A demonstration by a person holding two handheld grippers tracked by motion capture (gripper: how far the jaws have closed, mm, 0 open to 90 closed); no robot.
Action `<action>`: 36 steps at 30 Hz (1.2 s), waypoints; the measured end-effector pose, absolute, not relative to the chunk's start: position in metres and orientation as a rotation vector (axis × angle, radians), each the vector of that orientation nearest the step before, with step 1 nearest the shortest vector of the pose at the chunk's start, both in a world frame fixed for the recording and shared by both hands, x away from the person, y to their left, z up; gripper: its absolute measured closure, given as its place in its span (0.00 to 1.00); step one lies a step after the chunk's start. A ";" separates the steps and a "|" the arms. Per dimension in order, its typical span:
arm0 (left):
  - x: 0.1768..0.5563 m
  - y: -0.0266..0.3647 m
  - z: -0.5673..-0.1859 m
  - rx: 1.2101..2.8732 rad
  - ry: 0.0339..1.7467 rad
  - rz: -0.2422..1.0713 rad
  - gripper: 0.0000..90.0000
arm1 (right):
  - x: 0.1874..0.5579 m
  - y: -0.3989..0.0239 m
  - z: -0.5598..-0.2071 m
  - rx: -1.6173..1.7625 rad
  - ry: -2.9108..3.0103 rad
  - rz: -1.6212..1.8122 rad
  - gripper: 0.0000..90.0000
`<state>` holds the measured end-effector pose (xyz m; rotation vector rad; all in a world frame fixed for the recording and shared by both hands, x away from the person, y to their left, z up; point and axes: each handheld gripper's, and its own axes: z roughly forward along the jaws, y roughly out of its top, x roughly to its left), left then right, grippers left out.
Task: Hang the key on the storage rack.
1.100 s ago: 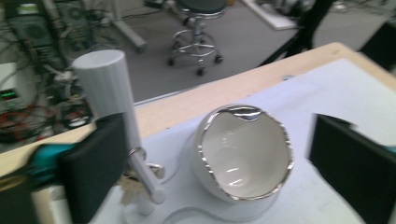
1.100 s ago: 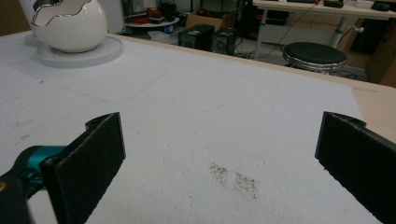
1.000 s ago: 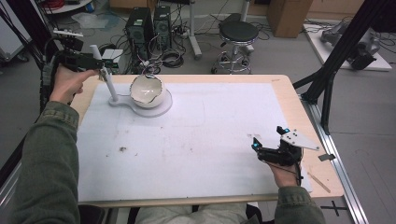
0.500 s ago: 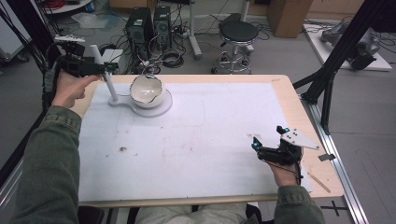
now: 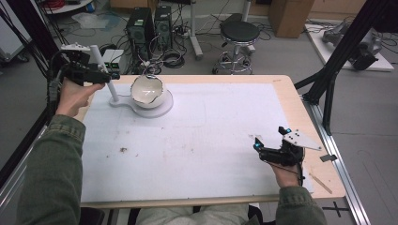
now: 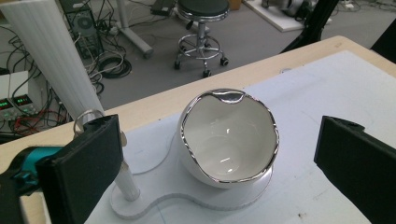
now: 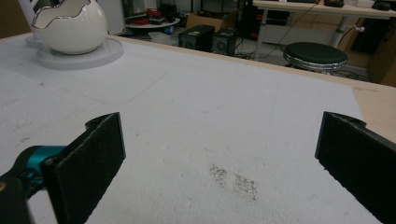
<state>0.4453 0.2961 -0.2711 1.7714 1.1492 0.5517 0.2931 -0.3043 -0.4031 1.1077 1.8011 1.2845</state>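
A white eggshell-shaped bowl (image 5: 148, 90) with a silver rim sits tilted on a flat white stand (image 5: 162, 108) at the far left of the table. A white post (image 5: 105, 74) rises from the stand's left end. My left gripper (image 5: 111, 75) is raised beside that post, open; in the left gripper view its jaws (image 6: 217, 140) frame the bowl (image 6: 229, 140), with the post (image 6: 60, 79) by the left jaw. A small metal ring (image 6: 86, 115) shows against the post; I cannot tell whether it goes around it. My right gripper (image 5: 271, 137) rests open at the near right, nothing between its jaws (image 7: 219, 135).
A white mat (image 5: 211, 140) covers most of the wooden table (image 5: 286, 89), with a dark smudge (image 7: 233, 179) ahead of the right gripper. A stool (image 5: 239, 37), computer towers (image 5: 150, 26) and cables stand on the floor beyond the far edge. Black frame legs (image 5: 328, 84) rise at the right.
My left gripper has edged slightly right and nearer, toward the post. The right gripper and the bowl have not moved.
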 end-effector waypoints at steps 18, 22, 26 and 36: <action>0.413 0.310 -0.292 1.720 1.199 0.570 0.02 | 0.293 -0.304 -0.403 1.108 1.804 1.286 0.00; 0.405 0.311 -0.296 1.707 1.197 0.567 0.02 | 0.294 -0.304 -0.402 1.102 1.804 1.286 0.00; 0.398 0.313 -0.302 1.709 1.206 0.573 0.02 | 0.294 -0.304 -0.402 1.101 1.801 1.291 0.00; 0.382 0.311 -0.321 1.729 1.214 0.580 0.02 | 0.295 -0.302 -0.402 1.097 1.809 1.291 0.00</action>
